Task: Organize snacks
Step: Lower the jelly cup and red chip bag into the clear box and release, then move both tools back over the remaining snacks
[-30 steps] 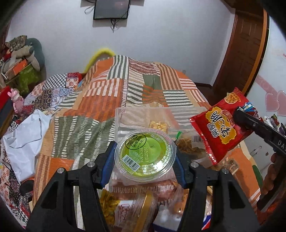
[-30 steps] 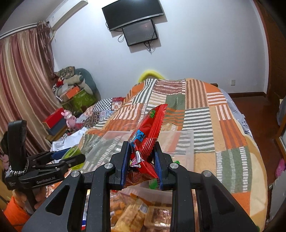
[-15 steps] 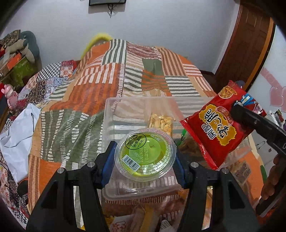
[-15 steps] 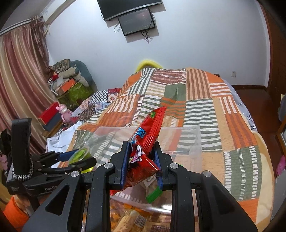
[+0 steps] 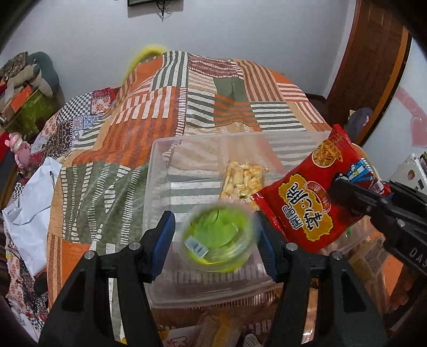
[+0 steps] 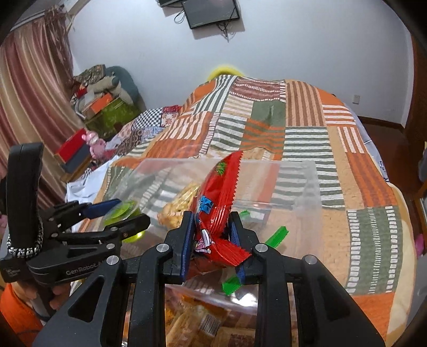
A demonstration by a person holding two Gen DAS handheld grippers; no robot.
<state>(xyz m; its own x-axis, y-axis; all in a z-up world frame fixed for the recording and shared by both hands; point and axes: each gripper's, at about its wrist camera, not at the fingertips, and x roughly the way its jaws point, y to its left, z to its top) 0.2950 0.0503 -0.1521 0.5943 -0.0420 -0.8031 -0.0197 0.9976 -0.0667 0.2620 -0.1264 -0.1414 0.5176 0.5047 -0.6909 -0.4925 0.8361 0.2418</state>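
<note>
You are working in a home bedroom. A bed (image 6: 307, 138) fills the room, spread with an orange, green and white patchwork quilt (image 5: 186, 106). A dark screen (image 6: 210, 10) hangs on the pale wall, striped curtains (image 6: 29, 93) drape the left side, and soft toys (image 6: 106, 82) sit piled on boxes in the corner beside a wooden door (image 5: 373, 66).
</note>
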